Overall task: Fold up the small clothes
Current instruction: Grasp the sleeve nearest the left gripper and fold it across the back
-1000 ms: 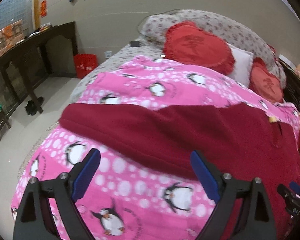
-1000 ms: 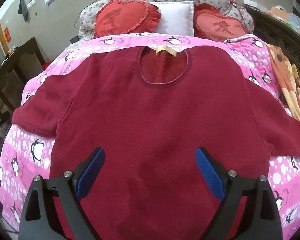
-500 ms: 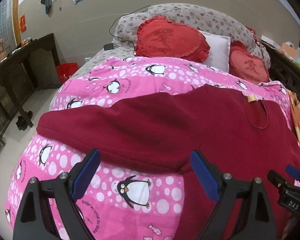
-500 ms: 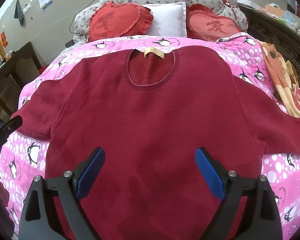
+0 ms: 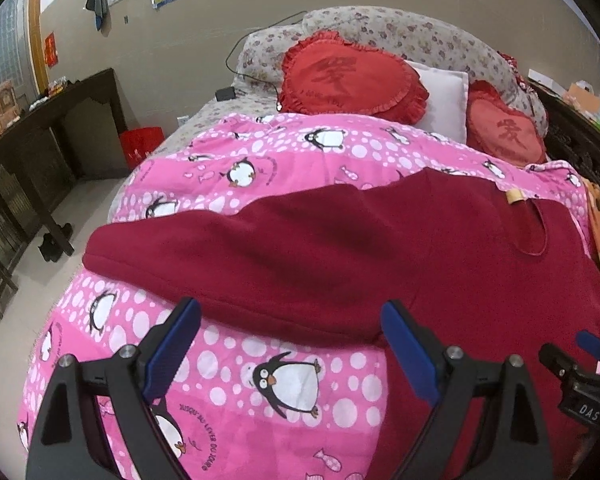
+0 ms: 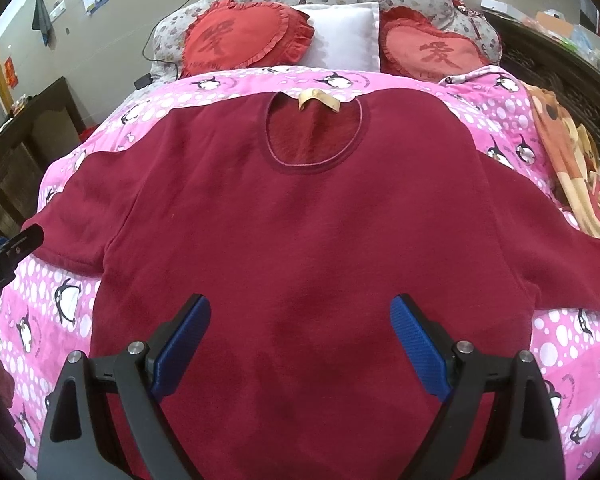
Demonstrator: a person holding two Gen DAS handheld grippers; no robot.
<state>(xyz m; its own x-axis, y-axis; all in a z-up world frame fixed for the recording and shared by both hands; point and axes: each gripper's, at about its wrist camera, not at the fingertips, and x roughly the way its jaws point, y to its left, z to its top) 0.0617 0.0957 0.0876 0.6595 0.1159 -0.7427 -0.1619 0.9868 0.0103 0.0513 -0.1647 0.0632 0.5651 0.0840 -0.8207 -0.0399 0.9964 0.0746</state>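
A dark red long-sleeved top lies spread flat, front up, on a pink penguin quilt, neck hole toward the pillows, both sleeves out to the sides. My right gripper is open and empty, hovering over the top's lower middle. My left gripper is open and empty, over the quilt at the lower edge of the top's left sleeve. The right gripper's body shows at the left wrist view's lower right edge.
Two red heart cushions and a white pillow lie at the bed head. An orange patterned blanket lies along the bed's right side. A dark wooden table and a red bin stand on the floor at the left.
My left gripper has swung right and forward, bringing the sleeve and the top's armpit between its fingers. My right gripper has drifted slightly back and right. Both stay open.
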